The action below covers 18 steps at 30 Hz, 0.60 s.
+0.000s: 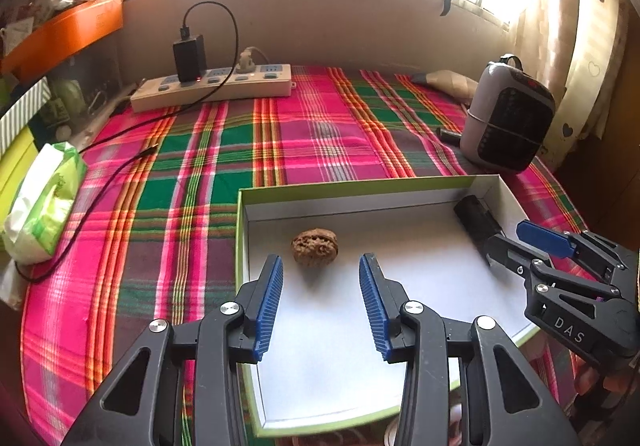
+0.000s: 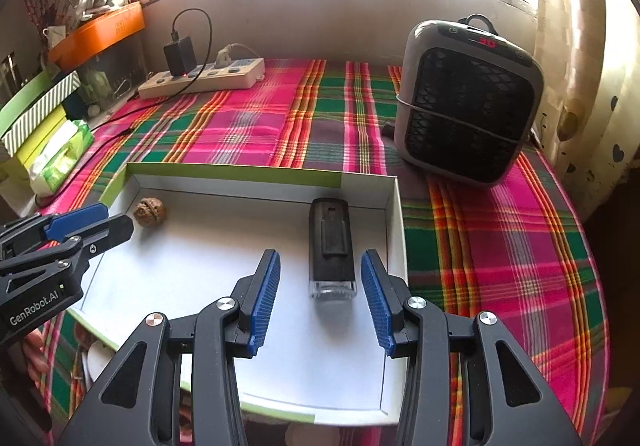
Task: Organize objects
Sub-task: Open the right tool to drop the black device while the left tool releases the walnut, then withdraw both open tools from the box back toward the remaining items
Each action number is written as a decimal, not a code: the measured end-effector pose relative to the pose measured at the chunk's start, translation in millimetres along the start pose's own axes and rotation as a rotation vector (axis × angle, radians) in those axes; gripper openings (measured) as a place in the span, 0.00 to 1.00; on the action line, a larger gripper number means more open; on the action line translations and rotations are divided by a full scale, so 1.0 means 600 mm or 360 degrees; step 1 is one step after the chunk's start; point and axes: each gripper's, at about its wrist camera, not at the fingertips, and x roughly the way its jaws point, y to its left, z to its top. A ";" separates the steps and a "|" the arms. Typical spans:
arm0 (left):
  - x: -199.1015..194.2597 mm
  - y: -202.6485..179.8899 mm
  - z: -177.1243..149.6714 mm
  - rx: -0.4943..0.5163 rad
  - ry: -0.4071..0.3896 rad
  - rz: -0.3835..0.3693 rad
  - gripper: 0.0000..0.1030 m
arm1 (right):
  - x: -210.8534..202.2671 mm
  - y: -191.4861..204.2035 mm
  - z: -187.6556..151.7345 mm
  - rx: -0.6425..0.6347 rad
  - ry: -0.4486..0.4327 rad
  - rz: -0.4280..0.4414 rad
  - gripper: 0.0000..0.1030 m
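Note:
A shallow white box with a green rim (image 1: pixel 360 188) (image 2: pixel 240 171) lies on the plaid cloth. A brown walnut (image 1: pixel 315 247) (image 2: pixel 149 211) lies inside it at the left. A black device with a clear end (image 2: pixel 331 246) (image 1: pixel 478 222) lies inside it along the right wall. My left gripper (image 1: pixel 320 278) is open and empty, just short of the walnut; it also shows in the right wrist view (image 2: pixel 90 222). My right gripper (image 2: pixel 320 278) is open, its fingers on either side of the device's clear end without touching it; it also shows in the left wrist view (image 1: pixel 516 238).
A grey heater (image 2: pixel 468 98) (image 1: pixel 506 114) stands at the back right. A power strip with a black charger (image 1: pixel 212 86) (image 2: pixel 204 76) lies at the back, its cable trailing left. A tissue pack (image 1: pixel 44 198) and stacked boxes (image 2: pixel 36 110) sit at the left.

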 end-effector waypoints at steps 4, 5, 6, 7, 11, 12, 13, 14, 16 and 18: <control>-0.015 -0.002 -0.010 0.0003 -0.0018 -0.0006 0.37 | -0.014 0.003 -0.009 -0.0005 -0.0030 0.0003 0.42; -0.021 -0.002 -0.013 -0.0001 -0.0033 -0.0001 0.37 | -0.017 0.004 -0.010 -0.0007 -0.0037 0.0004 0.42; -0.026 -0.002 -0.015 0.0001 -0.0049 0.0000 0.37 | -0.024 0.006 -0.013 -0.0011 -0.0052 0.0010 0.42; -0.030 -0.002 -0.018 0.0001 -0.0059 0.0001 0.37 | -0.028 0.007 -0.016 -0.0013 -0.0061 0.0008 0.42; -0.049 0.003 -0.031 -0.0024 -0.0078 -0.0010 0.37 | -0.047 0.008 -0.028 -0.0008 -0.0091 0.0012 0.42; -0.053 0.002 -0.035 -0.0022 -0.0087 -0.0006 0.37 | -0.052 0.008 -0.031 -0.0003 -0.0100 0.0017 0.42; -0.057 0.003 -0.038 -0.0025 -0.0093 -0.0002 0.37 | -0.057 0.008 -0.035 -0.0002 -0.0106 0.0021 0.42; -0.063 0.004 -0.042 -0.0031 -0.0099 -0.0006 0.37 | -0.060 0.009 -0.038 -0.0004 -0.0109 0.0021 0.42; -0.070 0.006 -0.047 -0.0041 -0.0107 -0.0021 0.37 | -0.068 0.011 -0.046 -0.0014 -0.0117 0.0016 0.42; -0.078 0.007 -0.053 -0.0036 -0.0121 -0.0008 0.37 | -0.074 0.012 -0.052 -0.0022 -0.0125 0.0012 0.42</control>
